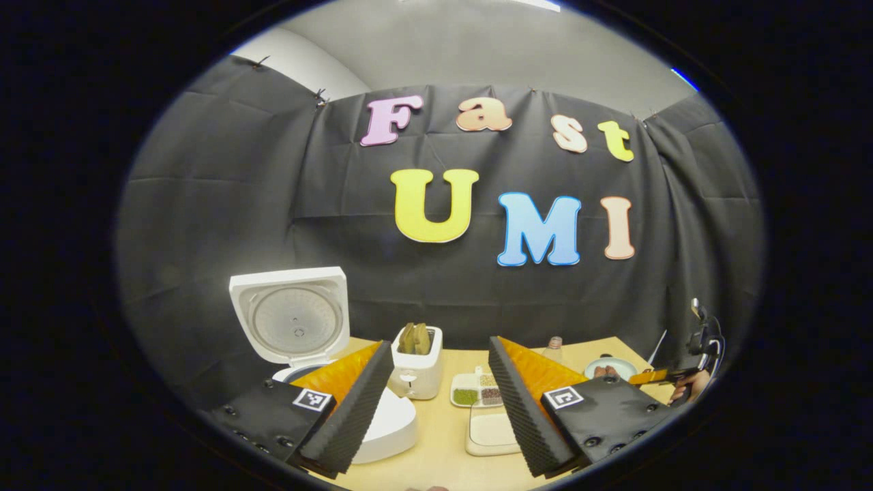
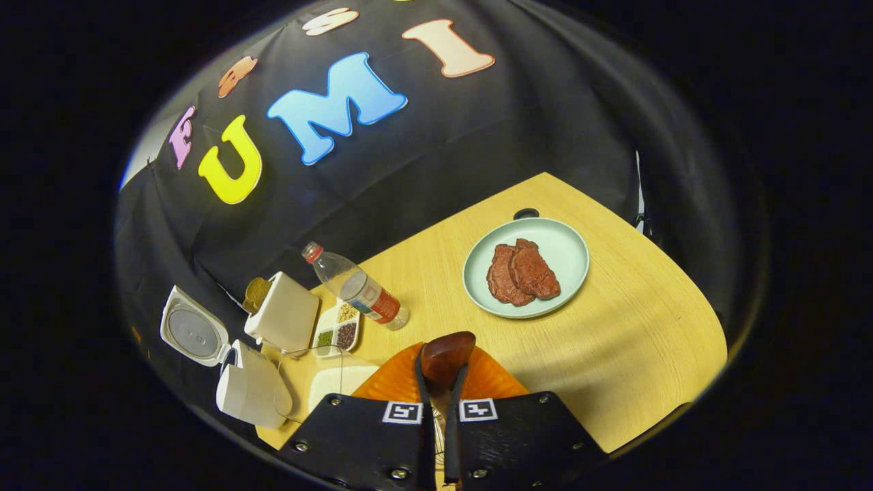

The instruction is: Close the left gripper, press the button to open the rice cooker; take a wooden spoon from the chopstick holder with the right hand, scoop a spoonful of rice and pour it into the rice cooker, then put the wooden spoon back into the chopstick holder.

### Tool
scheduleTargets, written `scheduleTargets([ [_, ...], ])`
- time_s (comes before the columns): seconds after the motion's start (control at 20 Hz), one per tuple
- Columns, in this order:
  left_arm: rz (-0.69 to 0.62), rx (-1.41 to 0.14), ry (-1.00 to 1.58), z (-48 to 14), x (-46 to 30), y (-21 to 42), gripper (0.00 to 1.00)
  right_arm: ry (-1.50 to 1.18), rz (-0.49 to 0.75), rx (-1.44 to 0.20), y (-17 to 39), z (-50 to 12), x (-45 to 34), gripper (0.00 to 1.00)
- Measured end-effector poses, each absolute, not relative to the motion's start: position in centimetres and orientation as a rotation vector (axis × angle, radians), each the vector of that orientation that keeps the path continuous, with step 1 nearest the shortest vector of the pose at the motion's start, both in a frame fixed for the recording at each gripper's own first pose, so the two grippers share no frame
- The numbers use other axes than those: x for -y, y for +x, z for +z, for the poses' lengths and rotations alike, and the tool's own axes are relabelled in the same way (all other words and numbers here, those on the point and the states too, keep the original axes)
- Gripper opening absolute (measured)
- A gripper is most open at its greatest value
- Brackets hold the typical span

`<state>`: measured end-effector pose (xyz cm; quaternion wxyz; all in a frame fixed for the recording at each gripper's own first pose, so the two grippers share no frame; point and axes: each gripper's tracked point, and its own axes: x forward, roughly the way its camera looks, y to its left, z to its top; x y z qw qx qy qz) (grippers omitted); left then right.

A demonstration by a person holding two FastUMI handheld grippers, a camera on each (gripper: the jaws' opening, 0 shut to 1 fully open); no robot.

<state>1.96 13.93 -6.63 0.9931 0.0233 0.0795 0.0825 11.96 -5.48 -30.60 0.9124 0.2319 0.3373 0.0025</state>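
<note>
The white rice cooker [image 1: 392, 426] stands at the left of the table with its lid [image 1: 290, 314] swung up. My left gripper [image 1: 440, 354] hovers open above the table, its left finger over the cooker and nothing between the fingers. In the right gripper view, my right gripper [image 2: 442, 382] is shut on a dark wooden spoon [image 2: 447, 353], whose bowl sticks up beyond the fingertips. The open cooker [image 2: 252, 392] lies far to its left. The right gripper [image 1: 665, 375] and the hand holding it also sit at the far right in the left gripper view. A white rectangular box [image 1: 491, 433] with pale contents sits between my left fingers.
On the wooden table [image 2: 634, 341] are a white toaster [image 1: 417, 372] with bread, a divided dish of grains [image 1: 477, 392], a plastic bottle [image 2: 358, 286] and a pale green plate [image 2: 566, 252] with brown meat pieces. The table's right edge curves close by.
</note>
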Motion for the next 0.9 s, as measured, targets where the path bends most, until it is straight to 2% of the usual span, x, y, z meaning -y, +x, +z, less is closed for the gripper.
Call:
scheduleTargets([
  [0.3,0.120,-0.121,0.057,-5.9,-13.1,1.6,0.96,0.437,0.005,-0.532,11.4,-21.7,5.3,0.05],
  [0.55,0.094,-0.100,0.073,-5.6,-13.4,0.7,0.96,0.459,0.133,-0.440,12.6,-15.2,-0.2,0.05],
  [0.75,0.080,-0.070,0.085,-5.1,-14.6,-0.4,0.97,0.426,0.241,-0.437,13.8,-15.3,-6.9,0.05],
  [0.9,0.083,-0.077,0.082,-5.3,-15.9,-0.9,0.96,0.406,0.277,-0.452,14.8,-17.5,-11.0,0.05],
])
